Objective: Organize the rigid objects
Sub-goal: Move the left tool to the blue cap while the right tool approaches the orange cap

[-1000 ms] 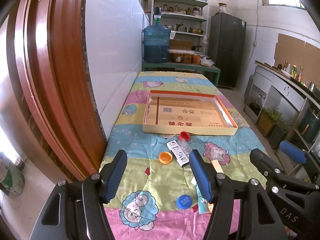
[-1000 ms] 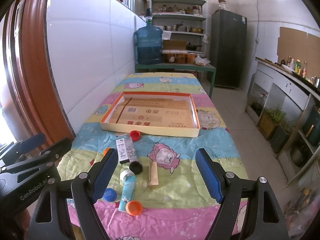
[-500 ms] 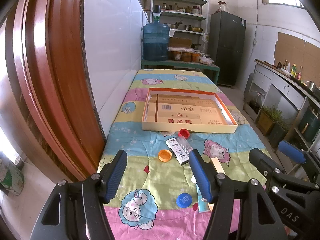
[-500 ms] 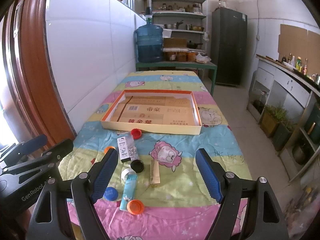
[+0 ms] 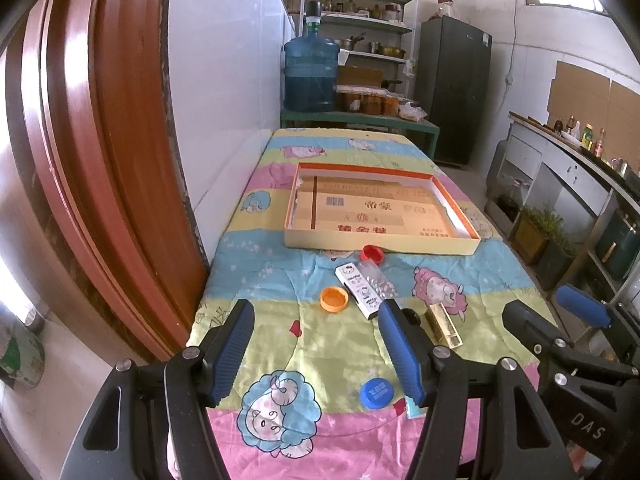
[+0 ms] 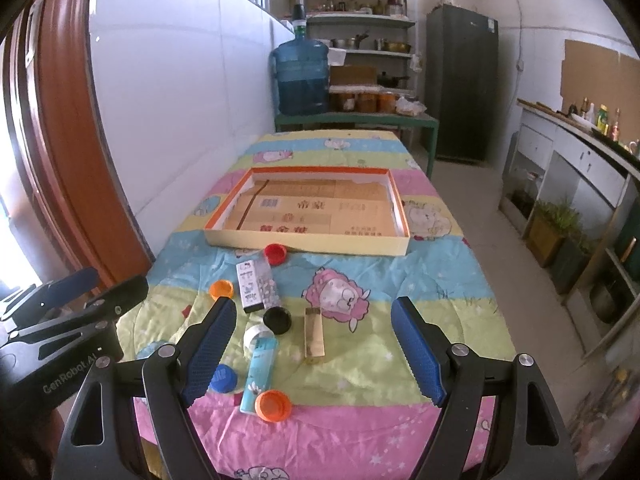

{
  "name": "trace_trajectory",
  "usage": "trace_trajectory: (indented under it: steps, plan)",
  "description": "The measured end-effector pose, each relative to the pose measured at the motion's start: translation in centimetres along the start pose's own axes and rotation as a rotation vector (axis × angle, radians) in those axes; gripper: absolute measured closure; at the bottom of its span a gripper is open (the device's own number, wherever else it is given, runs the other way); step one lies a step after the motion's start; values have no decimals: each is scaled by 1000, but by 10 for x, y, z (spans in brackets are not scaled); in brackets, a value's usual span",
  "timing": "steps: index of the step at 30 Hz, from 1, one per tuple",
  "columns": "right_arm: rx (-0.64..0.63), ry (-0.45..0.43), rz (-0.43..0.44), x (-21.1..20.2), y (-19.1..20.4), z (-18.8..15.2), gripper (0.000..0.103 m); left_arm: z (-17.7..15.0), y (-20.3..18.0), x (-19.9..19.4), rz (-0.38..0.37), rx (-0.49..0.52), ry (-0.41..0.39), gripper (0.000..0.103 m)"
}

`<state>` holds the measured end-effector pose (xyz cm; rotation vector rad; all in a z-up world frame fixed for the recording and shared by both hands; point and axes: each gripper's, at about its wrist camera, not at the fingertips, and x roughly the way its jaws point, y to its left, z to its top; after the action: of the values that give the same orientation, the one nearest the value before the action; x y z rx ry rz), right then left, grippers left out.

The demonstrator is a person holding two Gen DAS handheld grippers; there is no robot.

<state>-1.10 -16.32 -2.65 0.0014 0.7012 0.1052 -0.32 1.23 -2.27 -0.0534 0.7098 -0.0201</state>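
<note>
From my left camera, the left gripper hung above the near end of the table with its blue pads spread wide and nothing between them. Its right finger covered part of a black cap and most of a light-blue tube, so I could make out only slivers of either. The right gripper was likewise wide apart and empty; its left finger cut off part of a blue cap.

The small things lay clustered on the near half of the cartoon-print cloth: a red cap just in front of the shallow orange-rimmed box, a white patterned box touching a clear vial, an orange cap to their left, a gold bar apart on the right, a white cap at the tube's far end, and a second orange cap at the tube's near end. The printing on the box floor was too blurred for me to read.

Beyond the table I saw a water jug on a green bench, shelves of pots, a dark refrigerator, and a counter along the right wall. A red-brown door frame filled the left.
</note>
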Motion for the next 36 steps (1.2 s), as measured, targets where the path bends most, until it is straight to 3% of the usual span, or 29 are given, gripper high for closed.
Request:
trace_trajectory:
  steps: [6, 15, 24, 30, 36]
  plan:
    - [-1, 42, 29, 13, -1, -16, 22, -15, 6, 17, -32, 22, 26, 38]
    - [-14, 127, 110, 38, -2, -53, 22, -52, -1, 42, -148, 102, 95, 39]
    - [-12, 169, 150, 49, -4, -73, 24, -70, -12, 60, -244, 150, 154, 43]
    - [15, 191, 181, 54, -9, -77, 26, -73, -17, 71, -257, 170, 181, 44]
    - [15, 200, 193, 57, -8, -78, 27, -76, -18, 75, -271, 169, 171, 53]
